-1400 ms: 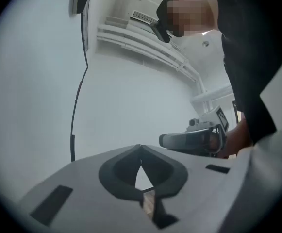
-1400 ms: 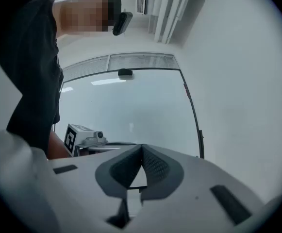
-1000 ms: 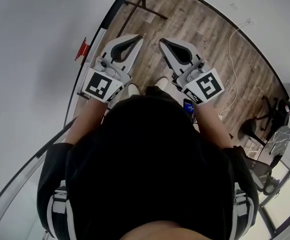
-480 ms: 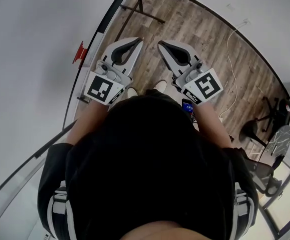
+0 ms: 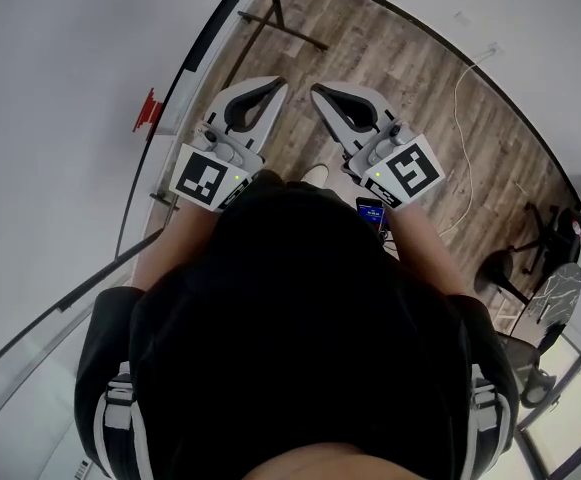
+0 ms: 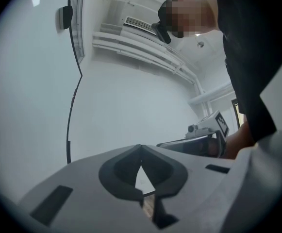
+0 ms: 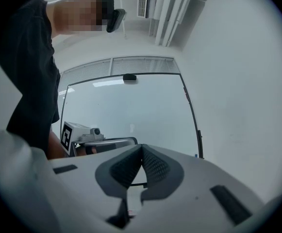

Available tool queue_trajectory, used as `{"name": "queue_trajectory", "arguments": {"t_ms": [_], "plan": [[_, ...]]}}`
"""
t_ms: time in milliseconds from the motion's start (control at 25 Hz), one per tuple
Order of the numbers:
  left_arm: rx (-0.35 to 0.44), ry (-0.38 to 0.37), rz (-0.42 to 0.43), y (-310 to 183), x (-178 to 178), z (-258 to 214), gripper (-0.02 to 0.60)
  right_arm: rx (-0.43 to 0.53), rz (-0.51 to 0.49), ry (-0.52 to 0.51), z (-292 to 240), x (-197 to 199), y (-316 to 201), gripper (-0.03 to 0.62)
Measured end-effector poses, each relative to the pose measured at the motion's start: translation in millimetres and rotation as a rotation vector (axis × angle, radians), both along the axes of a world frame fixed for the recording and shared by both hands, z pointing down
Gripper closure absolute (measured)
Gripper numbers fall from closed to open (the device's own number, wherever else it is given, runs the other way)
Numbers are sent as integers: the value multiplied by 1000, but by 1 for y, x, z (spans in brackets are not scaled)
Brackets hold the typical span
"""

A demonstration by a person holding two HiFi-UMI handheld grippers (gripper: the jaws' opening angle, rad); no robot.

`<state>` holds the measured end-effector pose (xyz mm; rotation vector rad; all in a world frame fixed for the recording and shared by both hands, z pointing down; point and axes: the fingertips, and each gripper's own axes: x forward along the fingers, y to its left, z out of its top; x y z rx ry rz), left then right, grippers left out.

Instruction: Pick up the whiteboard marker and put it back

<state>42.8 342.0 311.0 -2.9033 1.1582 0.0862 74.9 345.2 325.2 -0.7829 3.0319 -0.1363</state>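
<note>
Looking down from my head, I hold both claws out level in front of me, above the wooden floor [image 5: 410, 78]. My left claw [image 5: 279, 83] and my right claw [image 5: 316, 89] sit side by side, tips near each other. Each has its jaws pressed together with nothing in them. A whiteboard [image 5: 60, 118] runs along my left, its dark edge just beside the left claw. A small red thing [image 5: 148, 110] sticks out at that edge, left of the left claw and apart from it. It is too small for me to say whether it is the marker.

Along my left claw, the jaw tips meet, empty, with white board ahead and the right claw off to the right.

Along my right claw, the ribbed pads touch at the tips, gripping nothing. The left claw shows at the left, before a pale panel in a dark frame.
</note>
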Motion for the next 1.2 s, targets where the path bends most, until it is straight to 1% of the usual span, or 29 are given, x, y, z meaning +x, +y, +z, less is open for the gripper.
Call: {"name": "queue_trajectory", "arguments": {"t_ms": [80,280,480,680,880,1200], "plan": [[-4,3,-1,-2,5,1,577,2,-7,1,0,3,-4,594],[-22,-21,-23,-13,5,9,577,-3,-18,2,1,6,-16,594],[-31,-5,-30,-34,5,12,577,-16,-17,9,5,8,-38,594],[-42,-8,-43,-67,-1,21,577,-18,-7,15,6,7,-69,594],[-29,16,-47,-107,-2,18,577,-23,-9,28,8,8,-106,594],[-35,14,-46,-163,-11,18,577,-28,-9,29,5,-4,-163,594]]}}
